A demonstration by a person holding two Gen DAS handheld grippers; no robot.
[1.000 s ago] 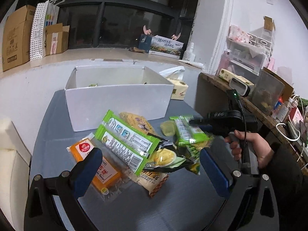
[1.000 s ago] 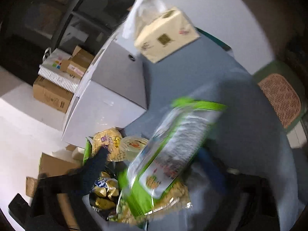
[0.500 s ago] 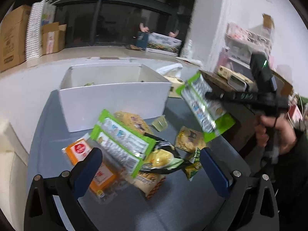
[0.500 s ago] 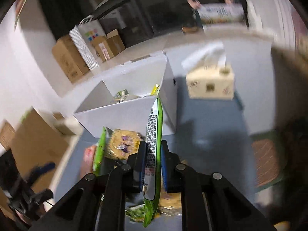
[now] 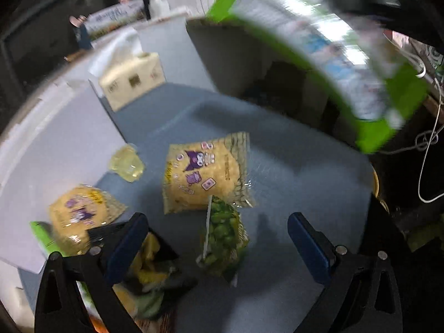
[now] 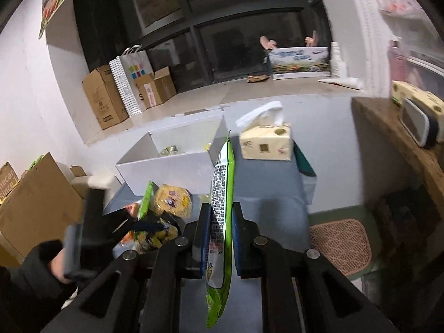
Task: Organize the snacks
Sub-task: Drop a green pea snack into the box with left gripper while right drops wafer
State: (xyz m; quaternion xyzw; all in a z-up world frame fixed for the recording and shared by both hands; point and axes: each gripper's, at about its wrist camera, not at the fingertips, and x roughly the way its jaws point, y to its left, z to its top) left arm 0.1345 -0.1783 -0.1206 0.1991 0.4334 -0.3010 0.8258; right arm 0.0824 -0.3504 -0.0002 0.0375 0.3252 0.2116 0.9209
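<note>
Now right gripper [image 6: 219, 238] pinching flat glossy green packet [image 6: 222, 191]; crinkly edges.

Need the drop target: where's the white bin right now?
In the right wrist view the white bin sits centre-left on the grey table, behind the loose snacks and left of the tissue box.

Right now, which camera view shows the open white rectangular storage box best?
The right wrist view: the open white rectangular storage box appears whole and sharp, with a few packets visible inside. The left wrist view shows only a blurred outer wall and corner, not its inside.
</note>
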